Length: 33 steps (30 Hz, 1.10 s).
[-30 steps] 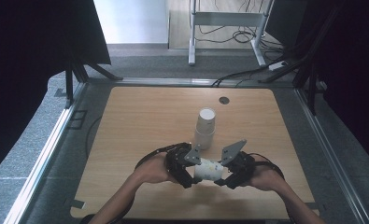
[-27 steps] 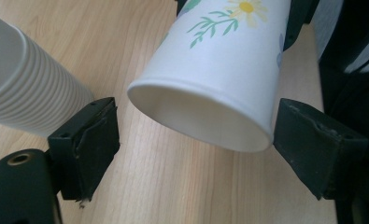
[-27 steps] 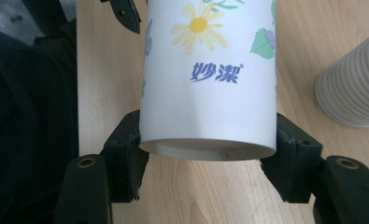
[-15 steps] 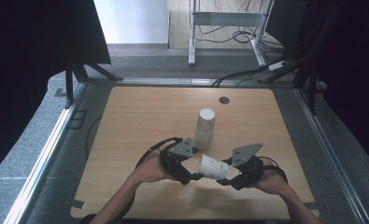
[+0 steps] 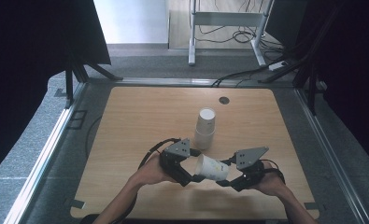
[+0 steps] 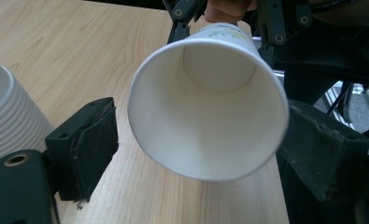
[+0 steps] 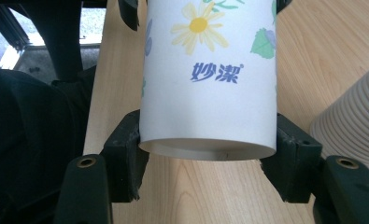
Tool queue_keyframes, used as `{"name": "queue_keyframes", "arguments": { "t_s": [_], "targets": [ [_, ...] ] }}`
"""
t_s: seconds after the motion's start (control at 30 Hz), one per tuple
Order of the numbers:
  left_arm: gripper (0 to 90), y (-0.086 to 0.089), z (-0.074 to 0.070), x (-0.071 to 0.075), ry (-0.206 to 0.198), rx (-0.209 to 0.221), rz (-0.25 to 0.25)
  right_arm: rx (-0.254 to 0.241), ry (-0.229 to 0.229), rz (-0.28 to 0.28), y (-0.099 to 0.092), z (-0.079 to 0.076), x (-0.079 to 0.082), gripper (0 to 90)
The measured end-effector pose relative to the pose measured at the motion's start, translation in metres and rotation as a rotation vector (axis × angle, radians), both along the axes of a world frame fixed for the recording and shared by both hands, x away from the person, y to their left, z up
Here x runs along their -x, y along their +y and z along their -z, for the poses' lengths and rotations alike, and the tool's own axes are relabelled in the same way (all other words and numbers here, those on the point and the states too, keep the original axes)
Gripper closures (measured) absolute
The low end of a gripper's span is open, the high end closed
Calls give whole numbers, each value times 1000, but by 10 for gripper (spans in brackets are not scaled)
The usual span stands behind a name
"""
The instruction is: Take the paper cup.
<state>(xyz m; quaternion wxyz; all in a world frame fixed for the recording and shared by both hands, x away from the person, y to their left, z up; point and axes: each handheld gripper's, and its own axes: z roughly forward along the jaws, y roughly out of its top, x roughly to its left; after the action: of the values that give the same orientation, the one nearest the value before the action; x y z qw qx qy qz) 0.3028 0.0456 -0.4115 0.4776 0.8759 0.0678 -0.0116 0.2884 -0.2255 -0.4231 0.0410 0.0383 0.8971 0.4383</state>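
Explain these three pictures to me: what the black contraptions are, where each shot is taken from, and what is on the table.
A person holds a hand-held clamp in each hand. The high view looks down on the wooden table. The left tool and right tool meet at a flowered paper cup lying sideways between them. The other two pictures come from cameras riding on each tool. The right tool's jaws clamp the cup's base end; the left tool's jaws stand open around its open mouth. A stack of white paper cups stands behind.

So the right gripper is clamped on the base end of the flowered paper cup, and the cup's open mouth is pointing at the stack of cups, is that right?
Not quite. The right gripper is clamped on the paper cup at its base end, but its mouth faces the left gripper, as the left gripper view shows; the stack of cups stands off to one side.
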Motion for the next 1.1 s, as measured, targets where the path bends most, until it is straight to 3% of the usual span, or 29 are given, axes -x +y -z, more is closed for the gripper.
{"name": "queue_keyframes", "arguments": {
  "t_s": [0.37,1.1],
  "targets": [
    [182,-2,3,-2,41,54,28,-19,-22,-19,4,2,0,368],
    [367,4,1,-2,26,83,32,6,-7,-26,7,6,-3,366]
  ]
}}
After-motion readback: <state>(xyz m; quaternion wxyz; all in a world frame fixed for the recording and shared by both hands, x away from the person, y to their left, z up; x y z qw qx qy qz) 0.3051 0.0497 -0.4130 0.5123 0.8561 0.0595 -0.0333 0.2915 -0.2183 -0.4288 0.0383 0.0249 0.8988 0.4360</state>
